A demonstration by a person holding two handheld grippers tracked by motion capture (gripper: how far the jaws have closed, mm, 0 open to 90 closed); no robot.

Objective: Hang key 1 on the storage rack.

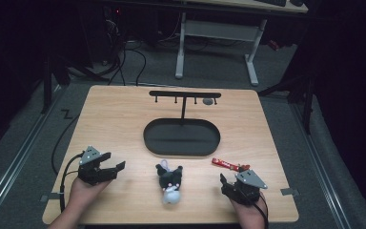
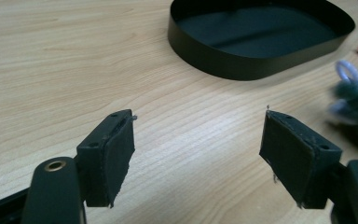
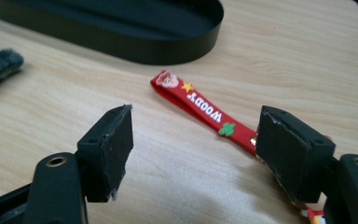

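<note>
Nearest the table's near edge, about midway along it, lies a small plush toy with a dark grey body and a white round end (image 1: 170,186), a pale blue ring at its top in the left claw view (image 2: 348,71). The left claw (image 1: 108,167) rests near the near left corner, held by a hand (image 1: 83,191); its jaws stand wide apart with bare wood between them. The right claw (image 1: 226,183) sits near the near right corner, also spread wide and holding nothing. Just beside its right jaw lies a flat red strap printed with "WOODY" and small cartoon figures (image 3: 200,109), running toward the middle of the table. Beyond it, at the table's centre, sits a shallow black oval metal tray (image 1: 181,150); a thin black post rises from it to a black crossbar with small hanging pegs (image 1: 185,94). The light wooden table (image 1: 119,119) stands over a grey floor.
</note>
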